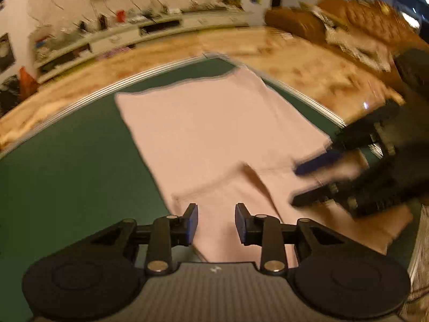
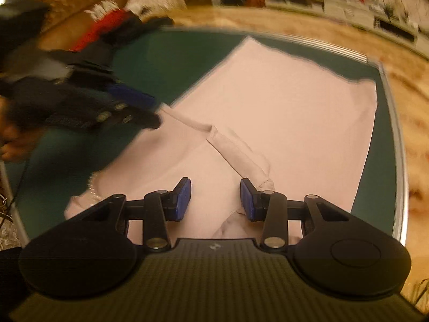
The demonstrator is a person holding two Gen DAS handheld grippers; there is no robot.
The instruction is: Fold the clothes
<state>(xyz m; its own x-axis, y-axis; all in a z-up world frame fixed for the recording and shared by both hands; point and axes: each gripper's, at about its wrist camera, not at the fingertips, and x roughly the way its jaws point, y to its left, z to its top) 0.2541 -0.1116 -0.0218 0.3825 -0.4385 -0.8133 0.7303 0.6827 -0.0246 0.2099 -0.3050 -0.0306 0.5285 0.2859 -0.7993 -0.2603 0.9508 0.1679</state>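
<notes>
A pale pink garment (image 1: 214,128) lies spread flat on the green tabletop (image 1: 67,174); it also fills the middle of the right wrist view (image 2: 281,112). A rolled, folded strip of the cloth (image 2: 241,158) crosses it there. My left gripper (image 1: 216,222) hovers over the garment's near edge, open, with cloth below the gap and no pinch. From the right wrist view the left gripper (image 2: 154,110) sits at the garment's left edge. My right gripper (image 2: 215,200) is open above the cloth, nothing between its pads. In the left wrist view the right gripper (image 1: 308,181) appears blurred at the garment's right side.
A metal rim (image 1: 107,91) bounds the green tabletop (image 2: 187,53). Marbled floor (image 1: 295,61) lies beyond it. A brown sofa (image 1: 362,18) with piled clothes stands at the far right, and a low white cabinet (image 1: 120,37) lines the wall. A hand (image 2: 13,145) holds the left gripper.
</notes>
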